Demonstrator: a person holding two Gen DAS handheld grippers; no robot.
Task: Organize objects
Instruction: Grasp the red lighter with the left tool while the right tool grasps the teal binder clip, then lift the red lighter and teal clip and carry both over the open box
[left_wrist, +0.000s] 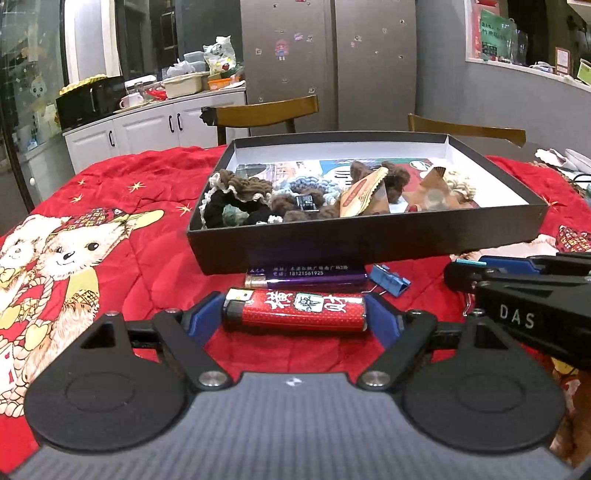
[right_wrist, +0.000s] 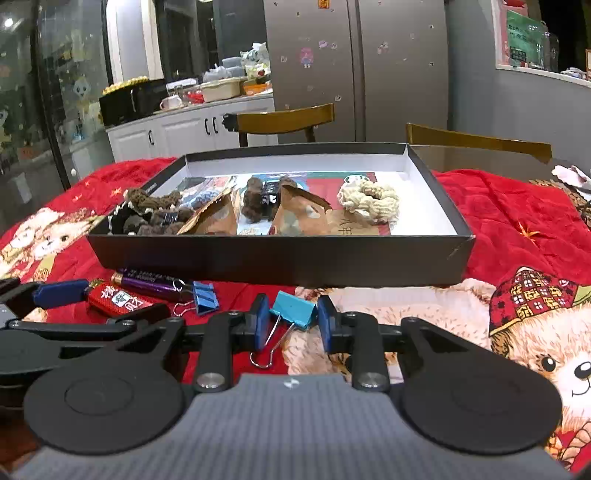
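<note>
Red quilted cloth (left_wrist: 147, 236) with bear prints covers the table, and a black shallow box (left_wrist: 369, 243) sits near its middle, white inside. In the box lie scrunchies (left_wrist: 240, 188) toward its left end, brown snack packets (left_wrist: 364, 199) in the middle, and a cream scrunchie (right_wrist: 369, 201) toward the right end. Just in front of the box's near wall, on the cloth, a purple lighter (left_wrist: 314, 278) lies lengthwise, with a blue binder clip (left_wrist: 389, 278) at its right end. The left gripper (left_wrist: 293, 314) has its blue pads closed on the two ends of a red lighter (left_wrist: 295, 308), which lies crosswise between them, just on the near side of the purple one. The right gripper (right_wrist: 293, 321) stands to the right of the left one, its jaws narrowed around a turquoise binder clip (right_wrist: 293, 308); both pads touch the clip's sides, and its wire handles hang toward the camera over the cloth. Behind the table stand two wooden chairs (left_wrist: 266, 112), white cabinets and a steel fridge (left_wrist: 328, 55).
</note>
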